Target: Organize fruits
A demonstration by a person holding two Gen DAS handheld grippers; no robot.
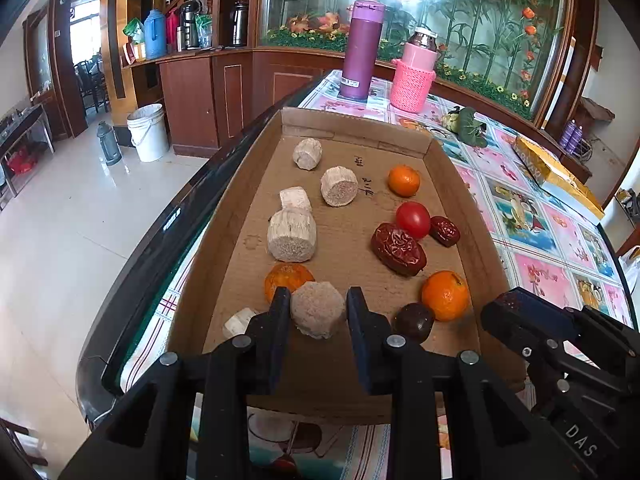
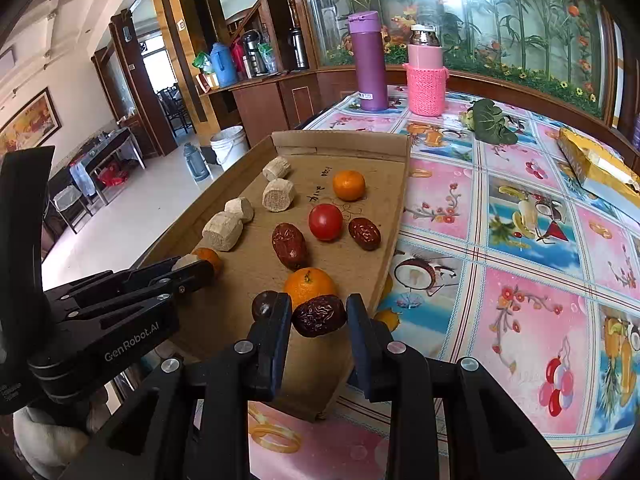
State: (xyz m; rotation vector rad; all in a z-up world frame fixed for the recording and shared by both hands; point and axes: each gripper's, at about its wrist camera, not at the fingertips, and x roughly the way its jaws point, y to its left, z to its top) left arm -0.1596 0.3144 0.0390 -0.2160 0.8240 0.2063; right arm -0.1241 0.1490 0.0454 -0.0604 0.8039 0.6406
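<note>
A shallow cardboard tray (image 1: 352, 124) (image 2: 340, 140) lies on the table. On its left side lie several pale sugarcane chunks (image 1: 291, 233) (image 2: 222, 231). On its right lie mandarins (image 1: 404, 180) (image 2: 349, 185), a red tomato (image 1: 413, 219) (image 2: 325, 222) and red dates (image 1: 398, 249) (image 2: 289, 245). My left gripper (image 1: 318, 308) is shut on a pale sugarcane chunk (image 1: 318, 314) at the tray's near left, next to a mandarin (image 1: 286, 278). My right gripper (image 2: 319, 312) is shut on a dark red date (image 2: 319, 316) above the tray's near right, in front of a mandarin (image 2: 308, 285).
A purple flask (image 1: 361, 50) (image 2: 369, 62) and a pink knit-sleeved bottle (image 1: 414, 76) (image 2: 426, 78) stand behind the tray. A green leafy item (image 2: 490, 120) and a yellow packet (image 2: 592, 164) lie at the right on the floral tablecloth (image 2: 520, 280). The table edge drops to the floor at left.
</note>
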